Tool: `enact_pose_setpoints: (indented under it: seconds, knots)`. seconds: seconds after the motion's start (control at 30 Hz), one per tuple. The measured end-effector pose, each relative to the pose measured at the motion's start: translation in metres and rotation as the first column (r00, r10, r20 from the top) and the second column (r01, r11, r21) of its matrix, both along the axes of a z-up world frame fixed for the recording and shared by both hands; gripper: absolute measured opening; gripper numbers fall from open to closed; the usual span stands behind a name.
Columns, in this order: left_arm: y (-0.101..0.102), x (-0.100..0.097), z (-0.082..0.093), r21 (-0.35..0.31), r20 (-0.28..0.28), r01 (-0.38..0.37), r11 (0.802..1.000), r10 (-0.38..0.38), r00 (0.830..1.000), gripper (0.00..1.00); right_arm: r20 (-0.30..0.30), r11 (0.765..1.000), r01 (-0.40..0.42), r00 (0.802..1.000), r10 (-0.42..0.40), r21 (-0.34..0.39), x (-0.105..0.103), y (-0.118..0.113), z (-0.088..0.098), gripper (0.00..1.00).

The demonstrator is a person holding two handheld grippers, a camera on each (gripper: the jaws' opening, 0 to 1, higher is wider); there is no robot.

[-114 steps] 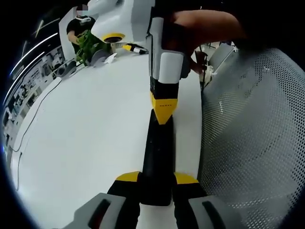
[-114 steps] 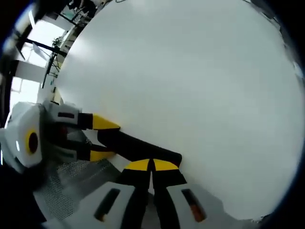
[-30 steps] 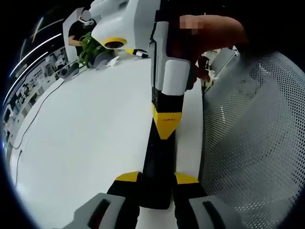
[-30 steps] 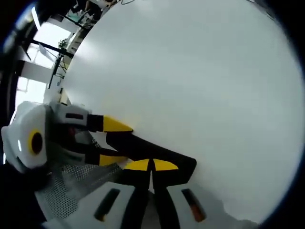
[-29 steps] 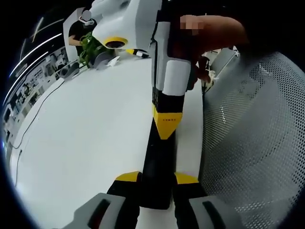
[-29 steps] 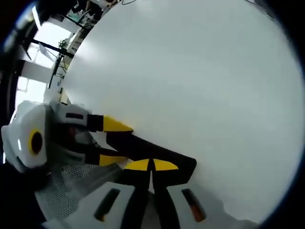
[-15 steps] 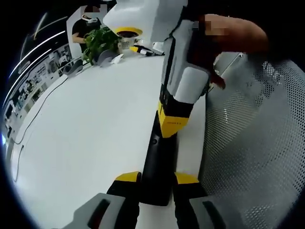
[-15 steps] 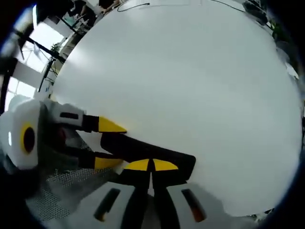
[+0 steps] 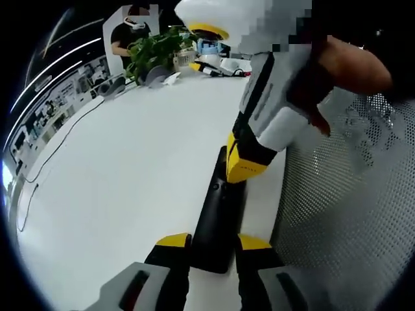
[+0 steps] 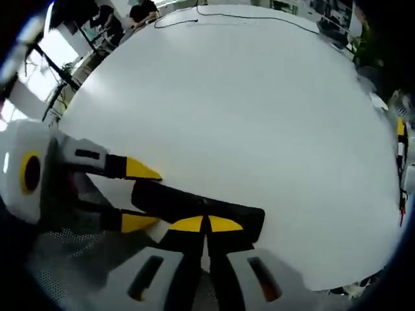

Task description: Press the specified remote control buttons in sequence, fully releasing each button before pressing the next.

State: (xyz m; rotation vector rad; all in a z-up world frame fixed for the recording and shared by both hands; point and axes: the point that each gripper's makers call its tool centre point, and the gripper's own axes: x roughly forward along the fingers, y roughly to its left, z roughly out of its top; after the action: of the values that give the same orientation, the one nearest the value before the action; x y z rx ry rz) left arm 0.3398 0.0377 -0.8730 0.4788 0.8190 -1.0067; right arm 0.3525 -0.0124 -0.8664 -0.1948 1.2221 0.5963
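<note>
The near end of the black remote control [image 9: 217, 220] is clamped between the jaws of the left gripper [image 9: 213, 243] on the white table [image 9: 123, 175], near its right edge. Farther along the remote, the right gripper [image 9: 243, 170], jaws pressed together, is held at the button face; contact cannot be determined. Each press is best made straight down and fully lifted off before the next, with the clamp kept steady.
</note>
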Motion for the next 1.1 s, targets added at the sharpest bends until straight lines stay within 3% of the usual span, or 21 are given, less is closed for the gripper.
enact_pose_setpoints:
  seconds: [0.27, 0.4, 0.57, 0.77, 1.1]
  knots:
    - [-0.003, -0.001, 0.001, 0.05, -0.007, 0.078, 0.996, -0.077, 0.997, 0.27, -0.095, 0.993, 0.097, 0.991, -0.091, 0.063, 0.001, -0.003, 0.0, 0.0]
    - [-0.002, 0.0, 0.002, 0.026, -0.01, 0.132, 0.991, -0.132, 0.991, 0.26, -0.135, 0.985, 0.147, 0.982, -0.135, 0.087, 0.0, -0.004, 0.0, 0.0]
    - [-0.004, 0.001, 0.001, 0.042, -0.017, 0.188, 0.981, -0.188, 0.982, 0.26, -0.255, 0.971, 0.226, 0.946, -0.199, 0.078, -0.009, -0.01, -0.002, 0.0]
    - [-0.004, 0.001, 0.0, 0.041, -0.02, 0.194, 0.98, -0.193, 0.981, 0.26, -0.28, 0.964, 0.257, 0.932, -0.229, 0.067, -0.009, -0.015, -0.002, 0.0]
    - [-0.004, 0.002, 0.0, 0.047, -0.023, 0.203, 0.978, -0.203, 0.979, 0.26, -0.231, 0.979, 0.204, 0.954, -0.193, 0.024, -0.007, -0.018, -0.002, 0.0]
